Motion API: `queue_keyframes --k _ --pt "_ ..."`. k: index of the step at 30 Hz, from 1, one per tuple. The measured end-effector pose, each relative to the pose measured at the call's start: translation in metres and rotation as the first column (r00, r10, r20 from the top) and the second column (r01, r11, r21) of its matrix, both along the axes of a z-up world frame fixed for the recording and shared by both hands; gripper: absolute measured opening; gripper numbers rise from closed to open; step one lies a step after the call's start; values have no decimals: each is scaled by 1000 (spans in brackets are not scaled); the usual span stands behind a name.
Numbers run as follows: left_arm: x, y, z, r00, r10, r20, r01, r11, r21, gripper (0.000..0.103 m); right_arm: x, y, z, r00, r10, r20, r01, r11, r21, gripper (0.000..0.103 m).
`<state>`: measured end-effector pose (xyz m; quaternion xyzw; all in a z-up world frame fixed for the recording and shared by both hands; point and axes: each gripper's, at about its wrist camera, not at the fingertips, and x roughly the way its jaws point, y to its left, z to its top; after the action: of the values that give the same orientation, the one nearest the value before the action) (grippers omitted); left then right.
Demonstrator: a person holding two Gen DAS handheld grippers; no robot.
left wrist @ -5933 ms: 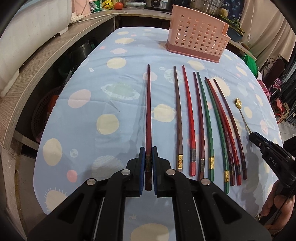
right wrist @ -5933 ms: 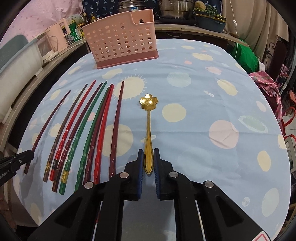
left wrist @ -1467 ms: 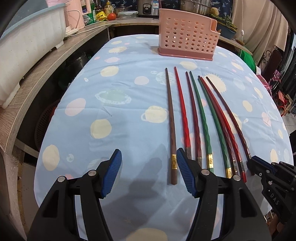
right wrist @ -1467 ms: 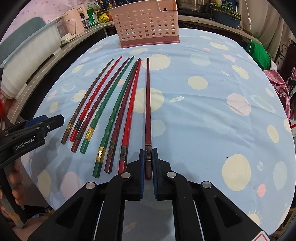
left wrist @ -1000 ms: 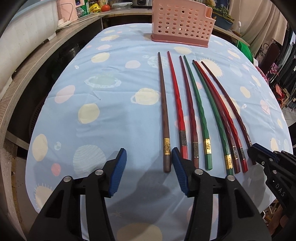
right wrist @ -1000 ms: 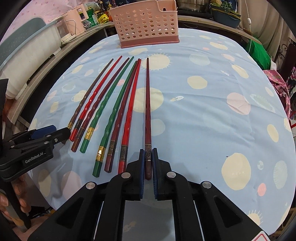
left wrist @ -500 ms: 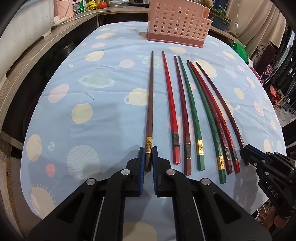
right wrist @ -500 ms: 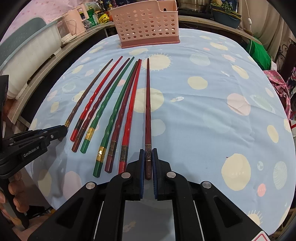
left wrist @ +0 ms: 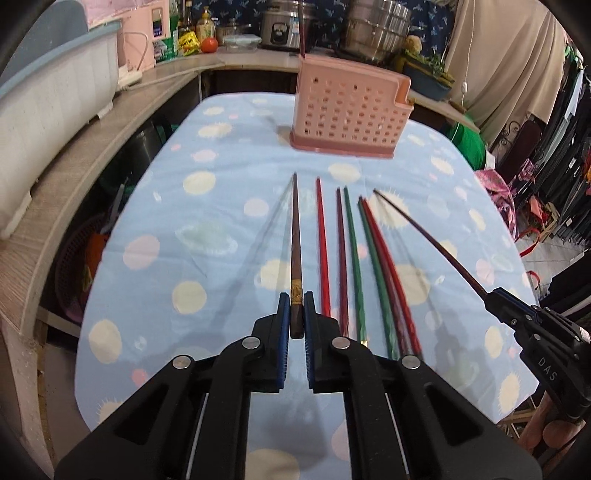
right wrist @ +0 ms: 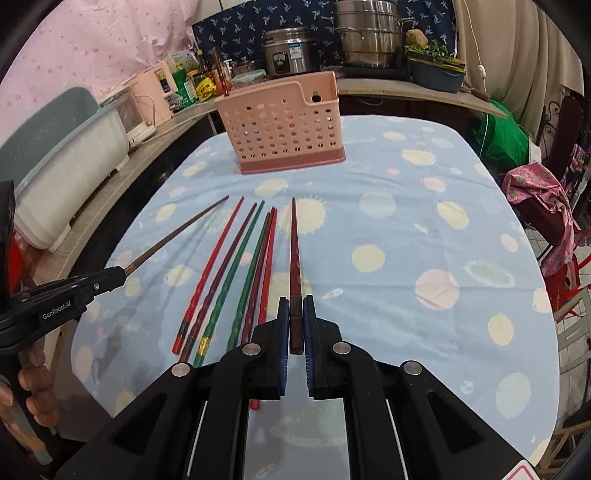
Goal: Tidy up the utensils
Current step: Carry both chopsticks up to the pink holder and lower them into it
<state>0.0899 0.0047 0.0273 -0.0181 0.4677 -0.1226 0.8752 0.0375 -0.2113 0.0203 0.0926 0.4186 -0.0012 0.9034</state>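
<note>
With the left gripper [left wrist: 294, 325] clamped on a brown chopstick [left wrist: 295, 243] and the right gripper [right wrist: 295, 328] on a dark red chopstick [right wrist: 294, 254], both held above the tablecloth [right wrist: 406, 229], the carry to the pink holder [right wrist: 284, 122] looks next, leaving 5 chopsticks [right wrist: 236, 273] behind.

Rice cooker [right wrist: 290, 51], steel pots [right wrist: 369, 35], tomato [left wrist: 209, 44], spotted tablecloth [right wrist: 424, 236]
</note>
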Motion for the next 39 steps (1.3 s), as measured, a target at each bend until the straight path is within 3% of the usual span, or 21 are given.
queue_keyframes --k 10,22,31,39 --pt "40 0 65 992 25 127 -23 1000 -22 7 33 -28 69 983 -28 182 24 999 24 7" --pt "107 -19 129 970 12 242 -4 999 -35 7 96 -47 118 954 -45 296 37 999 34 7" --pt "140 -29 188 930 32 365 -8 998 -67 7 132 -61 167 909 -80 409 57 996 69 7" --pt "165 -33 239 877 71 475 -15 993 -120 7 168 -66 218 844 -104 526 57 993 105 7"
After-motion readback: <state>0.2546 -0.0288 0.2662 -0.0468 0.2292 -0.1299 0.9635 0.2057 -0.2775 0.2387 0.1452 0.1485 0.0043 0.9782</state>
